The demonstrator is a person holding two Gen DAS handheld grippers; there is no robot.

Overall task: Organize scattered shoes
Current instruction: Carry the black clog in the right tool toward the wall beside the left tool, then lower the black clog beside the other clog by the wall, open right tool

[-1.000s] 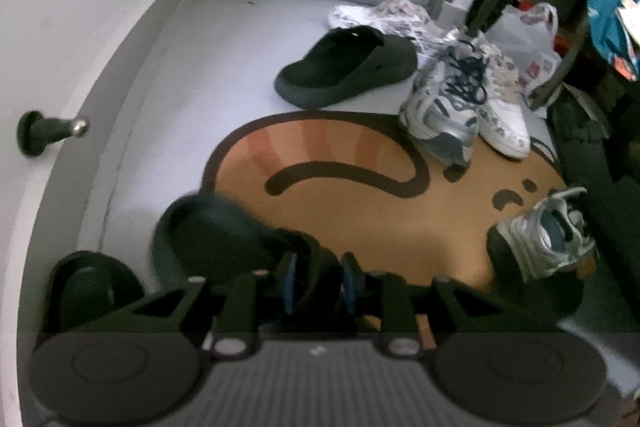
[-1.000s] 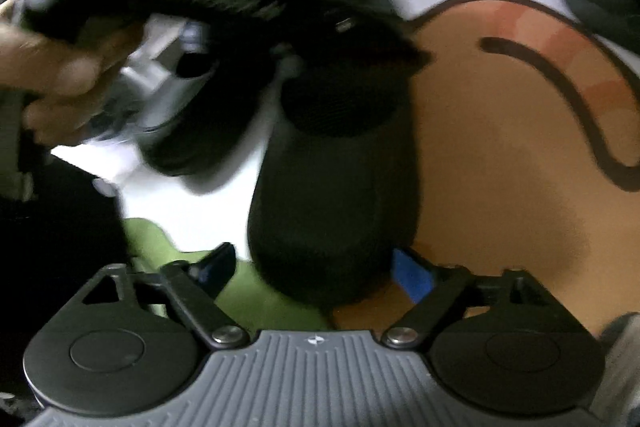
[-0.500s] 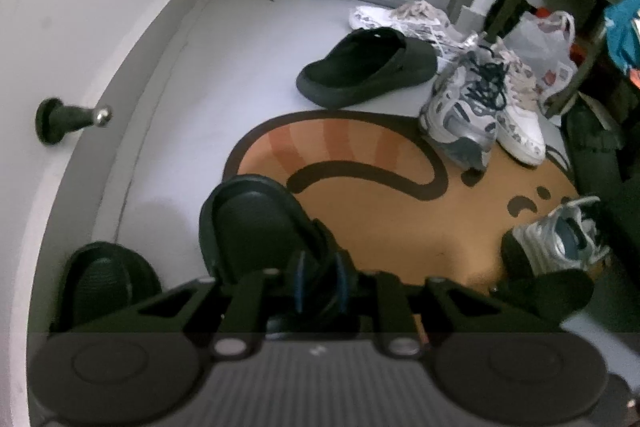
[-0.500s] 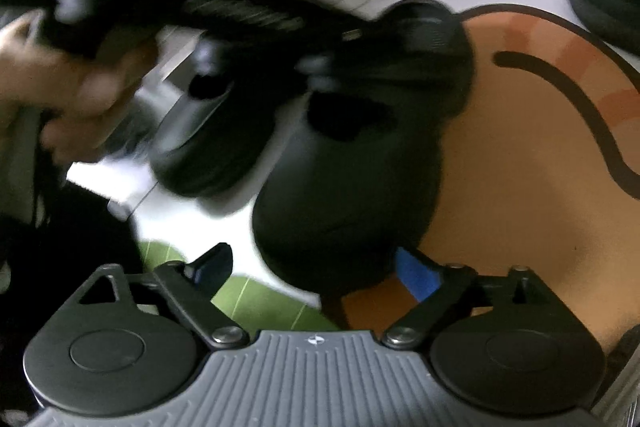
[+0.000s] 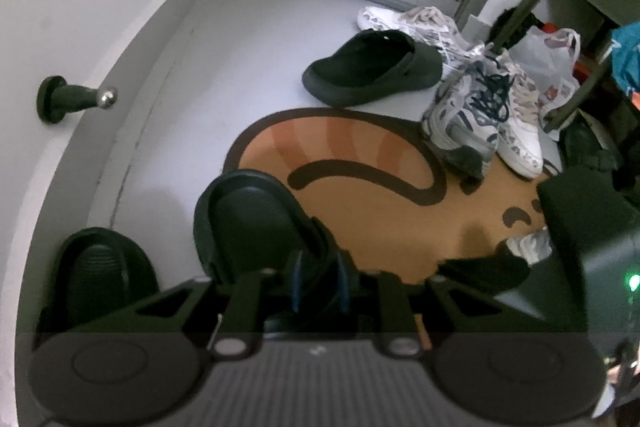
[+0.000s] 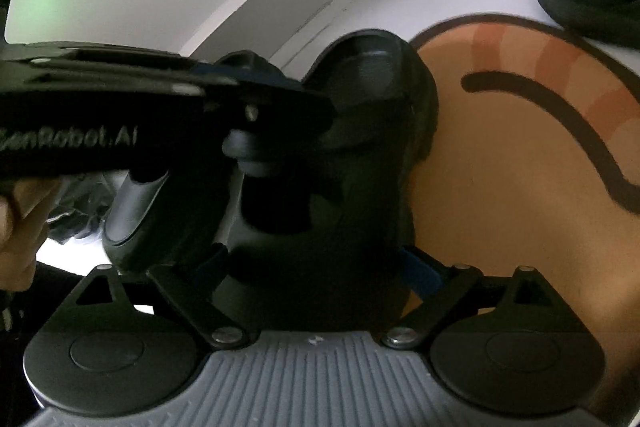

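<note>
on the grey floor (image 5: 248, 39), left fingers (image 5: 316, 281) pinch a black slipper (image 5: 248, 223); right fingers (image 6: 420, 267) opening around it.

Open grey floor (image 5: 240, 39) is left between the wall and a black clog (image 5: 372, 67). The right side is crowded by piled sneakers (image 5: 476, 115) and a plastic bag (image 5: 556, 63).

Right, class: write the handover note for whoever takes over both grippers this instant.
Left gripper: shut on the black slide sandal's strap, at the orange mat's edge.
Right gripper: jaws opening, same sandal between them.
Done: matching sandal parked by the wall.
Left: black clog, grey sneaker, white sneakers scattered.
</note>
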